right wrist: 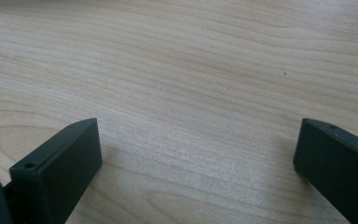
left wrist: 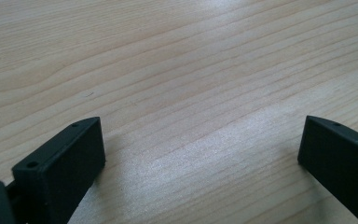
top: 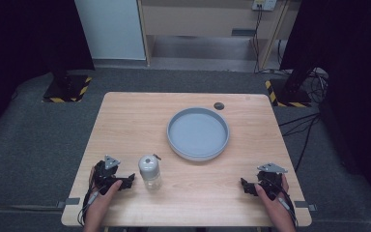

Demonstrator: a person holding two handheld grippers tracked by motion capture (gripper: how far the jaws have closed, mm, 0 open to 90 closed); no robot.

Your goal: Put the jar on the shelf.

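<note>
A small clear bottle (top: 150,171) with a grey cap stands upright on the wooden table (top: 125,116), near the front left. Just left of it rests my left gripper (top: 128,181), open, held by a hand. In the left gripper view its two black jaws stand wide apart over bare wood (left wrist: 200,140), with nothing between them. My right gripper (top: 244,185) lies near the front right edge, also open. The right gripper view likewise has bare wood (right wrist: 196,135) between the spread jaws. A round grey tray (top: 198,153) sits past the bottle, right of centre, and holds nothing.
A small dark round cap or hole (top: 219,105) is in the table's far side behind the tray. Stands with yellow-black tape (top: 67,89) flank the table on the grey floor. Cables (top: 304,125) trail at the right.
</note>
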